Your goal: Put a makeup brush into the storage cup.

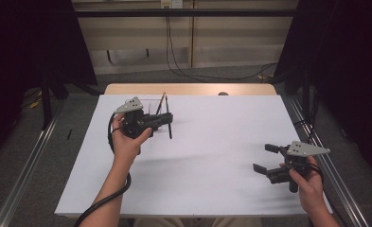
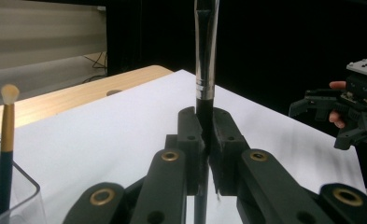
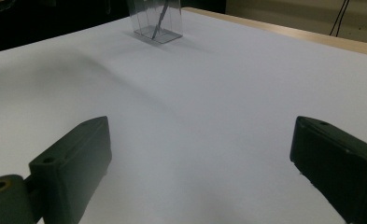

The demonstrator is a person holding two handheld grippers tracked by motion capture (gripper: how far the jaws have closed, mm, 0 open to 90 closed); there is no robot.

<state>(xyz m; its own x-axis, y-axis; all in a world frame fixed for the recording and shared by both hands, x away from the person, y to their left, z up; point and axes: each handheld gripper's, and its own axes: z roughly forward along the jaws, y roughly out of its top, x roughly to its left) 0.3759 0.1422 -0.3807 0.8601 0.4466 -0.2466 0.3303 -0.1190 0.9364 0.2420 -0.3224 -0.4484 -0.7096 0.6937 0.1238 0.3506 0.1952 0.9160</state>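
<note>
My left gripper (image 1: 168, 118) (image 2: 205, 126) is shut on a black make-up brush (image 1: 169, 127) (image 2: 204, 70) with a silver ferrule, held roughly upright above the white table top. Just behind and beside it stands a clear plastic holder (image 1: 150, 105) (image 2: 17, 200) (image 3: 157, 21). In the holder is a second brush (image 1: 163, 101) (image 2: 5, 135) with a dark handle, a gold band and a pale tip. My right gripper (image 1: 263, 158) (image 3: 202, 140) rests at the near right of the table, open wide, with nothing between its jaws. It also appears far off as the right gripper (image 2: 333, 121) in the left gripper view.
A white sheet (image 1: 212, 156) covers the table, and a wooden strip (image 1: 188, 89) shows along its far edge. Black curtains hang at both sides. Cables run over the floor behind the table.
</note>
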